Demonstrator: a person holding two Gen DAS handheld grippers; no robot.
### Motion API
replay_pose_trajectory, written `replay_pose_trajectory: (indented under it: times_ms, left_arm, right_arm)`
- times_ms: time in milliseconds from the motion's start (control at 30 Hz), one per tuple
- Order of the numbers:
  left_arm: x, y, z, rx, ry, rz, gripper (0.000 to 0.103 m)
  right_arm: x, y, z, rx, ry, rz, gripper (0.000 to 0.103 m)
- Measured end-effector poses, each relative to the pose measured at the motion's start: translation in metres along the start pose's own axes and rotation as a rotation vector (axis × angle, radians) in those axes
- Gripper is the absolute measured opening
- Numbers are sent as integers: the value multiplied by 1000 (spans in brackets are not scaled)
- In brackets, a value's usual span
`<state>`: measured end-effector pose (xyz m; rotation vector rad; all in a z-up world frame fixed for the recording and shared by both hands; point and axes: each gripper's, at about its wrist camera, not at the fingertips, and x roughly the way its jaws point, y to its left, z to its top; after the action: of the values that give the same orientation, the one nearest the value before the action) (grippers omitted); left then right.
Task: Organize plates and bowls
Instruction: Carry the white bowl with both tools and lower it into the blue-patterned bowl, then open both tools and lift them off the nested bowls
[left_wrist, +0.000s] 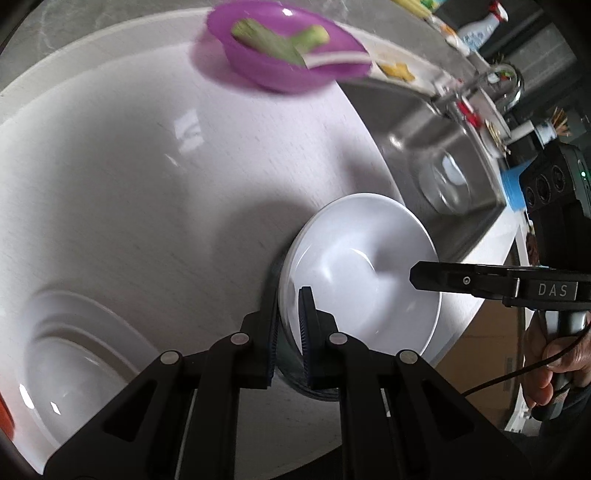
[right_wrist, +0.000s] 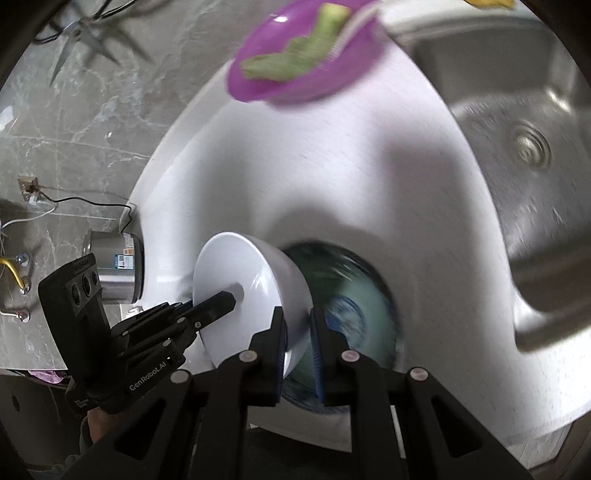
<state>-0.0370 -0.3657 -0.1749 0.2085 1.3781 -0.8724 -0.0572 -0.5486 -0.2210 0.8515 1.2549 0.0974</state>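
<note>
A white bowl (left_wrist: 369, 273) is held over the white counter (left_wrist: 166, 166), above a dark bluish bowl (right_wrist: 354, 302). My left gripper (left_wrist: 290, 332) is shut on the white bowl's near rim. My right gripper (right_wrist: 297, 339) is shut on the opposite rim of the same white bowl (right_wrist: 251, 280); its finger shows in the left wrist view (left_wrist: 443, 277). A purple bowl (left_wrist: 280, 55) with green vegetable pieces and a white spoon sits at the far side of the counter, also in the right wrist view (right_wrist: 295, 55).
A steel sink (left_wrist: 436, 155) with a glass bowl (left_wrist: 448, 181) lies to the right; it also shows in the right wrist view (right_wrist: 517, 147). A white plate (left_wrist: 74, 354) sits lower left. A metal pot (right_wrist: 114, 269) stands beside the counter. Bottles and dishes crowd the far right.
</note>
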Motion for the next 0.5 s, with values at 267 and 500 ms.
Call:
replay_pose_trajectory:
  times_ms: [267, 500]
  left_arm:
    - [31, -16, -15, 4, 35, 33, 9]
    - [44, -9, -9, -17, 36, 62, 9]
  right_arm:
    - [8, -29, -8, 28, 29, -12, 15]
    - [17, -32, -8, -5, 50, -32, 15]
